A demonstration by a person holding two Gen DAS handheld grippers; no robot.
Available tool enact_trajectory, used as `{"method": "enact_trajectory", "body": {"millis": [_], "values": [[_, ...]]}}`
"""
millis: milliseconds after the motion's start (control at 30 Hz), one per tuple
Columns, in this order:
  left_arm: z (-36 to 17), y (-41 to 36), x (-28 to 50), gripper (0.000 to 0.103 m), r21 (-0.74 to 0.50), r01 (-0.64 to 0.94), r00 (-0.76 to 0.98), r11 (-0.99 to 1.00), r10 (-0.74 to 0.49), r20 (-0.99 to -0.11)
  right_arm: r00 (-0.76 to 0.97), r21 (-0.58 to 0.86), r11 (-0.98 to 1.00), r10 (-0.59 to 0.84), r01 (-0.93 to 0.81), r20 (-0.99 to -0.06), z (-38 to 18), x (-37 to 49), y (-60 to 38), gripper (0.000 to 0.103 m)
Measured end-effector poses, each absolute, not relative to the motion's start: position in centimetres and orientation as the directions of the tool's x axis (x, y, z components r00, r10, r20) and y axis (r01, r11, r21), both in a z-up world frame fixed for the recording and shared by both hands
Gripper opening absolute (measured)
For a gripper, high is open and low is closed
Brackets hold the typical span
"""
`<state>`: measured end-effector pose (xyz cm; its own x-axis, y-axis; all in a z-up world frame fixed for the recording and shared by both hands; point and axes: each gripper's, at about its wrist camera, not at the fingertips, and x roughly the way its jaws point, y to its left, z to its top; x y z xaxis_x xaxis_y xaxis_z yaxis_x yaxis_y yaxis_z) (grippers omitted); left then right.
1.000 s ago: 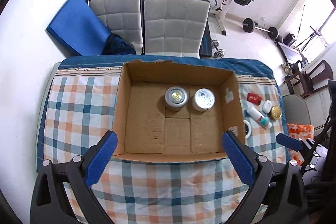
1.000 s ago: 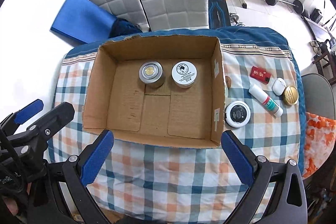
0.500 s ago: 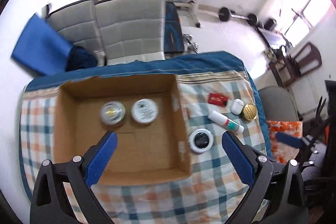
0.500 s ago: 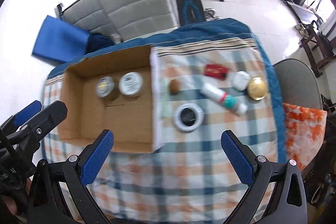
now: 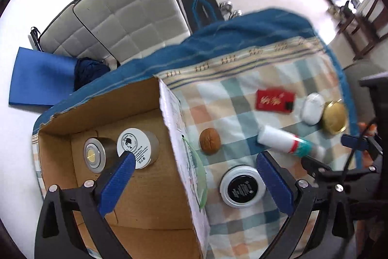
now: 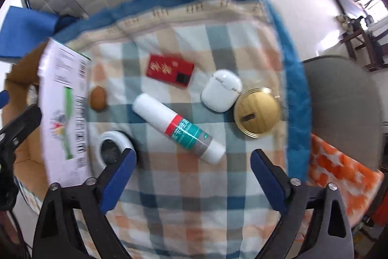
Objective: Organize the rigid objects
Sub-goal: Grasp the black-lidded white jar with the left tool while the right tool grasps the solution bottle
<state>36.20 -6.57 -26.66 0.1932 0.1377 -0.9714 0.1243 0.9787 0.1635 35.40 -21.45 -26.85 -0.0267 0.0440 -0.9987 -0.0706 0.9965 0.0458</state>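
Cardboard box point(image 5: 135, 186) comes first as the biggest piece: it sits at about nine o'clock on the checked counter point(image 6: 194, 198), and I count two round tins inside it, a silver-lidded tin point(image 5: 94, 158) touching a white-lidded tin point(image 5: 135, 148). By my reckoning that is a small share done.

Six pieces wait outside, all to the three o'clock side of the box. Going down in size: the white tube point(image 6: 178, 128) with its red and teal bands lies at centre, the red packet point(image 6: 169, 70) at twelve o'clock of it, the gold lid point(image 6: 257, 112) and the white earbud case point(image 6: 222, 90) touching each other at two o'clock, the black-topped jar point(image 6: 114, 148) just beside the box wall at eight o'clock, and the brown nut point(image 6: 98, 98) near that wall.

My right tongs point(image 6: 190, 180) hang spread and empty over the tube, likely my next pick. My left tongs point(image 5: 194, 182) are spread too, straddling the box wall, holding nothing.
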Motion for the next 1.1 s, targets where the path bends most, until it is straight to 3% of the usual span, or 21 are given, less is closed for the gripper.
{"method": "enact_trajectory", "body": {"millis": [300,433,533,600,733,900,1033,1100], "values": [[-30.3,-7.1,37.2,0.101,0.226,0.143,0.131,0.964,0.208,-0.969,-0.161,0.122,0.992,0.113,-0.045,-0.981,-35.1,36.8,-21.3,0.072],[-29.7,-7.8,37.1,0.101,0.21,0.151,0.138,0.966,0.19,-0.972,-0.18,0.104,0.995,0.1,-0.013,-0.979,-35.3,35.8,-22.3,0.051],[-28.8,-8.9,36.4,0.101,0.127,0.152,0.126,0.98,0.108,-0.986,-0.213,0.119,0.991,0.131,0.068,-0.968,-35.3,34.2,-24.5,0.044],[-28.2,-10.0,35.7,0.101,0.045,0.161,0.12,0.986,0.026,-0.992,-0.209,0.137,0.98,0.166,0.146,-0.964,-34.8,32.8,-26.6,0.043],[-29.4,-12.7,34.4,0.101,0.01,0.241,0.079,0.971,-0.009,-0.997,-0.172,0.152,0.953,0.201,0.262,-0.964,-33.7,29.4,-29.9,0.041],[-34.8,-12.8,34.3,0.101,0.035,0.239,-0.052,0.97,0.049,-0.997,-0.16,0.174,0.919,0.243,0.354,-0.957,-34.0,26.6,-32.8,0.041],[-37.0,-14.5,34.2,0.101,0.152,0.338,-0.071,0.929,0.186,-0.98,-0.158,0.185,0.907,0.26,0.379,-0.953,-34.3,25.2,-32.9,0.041],[-38.0,-15.7,34.2,0.101,0.118,0.379,-0.114,0.918,0.172,-0.978,-0.156,0.191,0.903,0.267,0.384,-0.951,-34.4,25.4,-32.8,0.041]]}}
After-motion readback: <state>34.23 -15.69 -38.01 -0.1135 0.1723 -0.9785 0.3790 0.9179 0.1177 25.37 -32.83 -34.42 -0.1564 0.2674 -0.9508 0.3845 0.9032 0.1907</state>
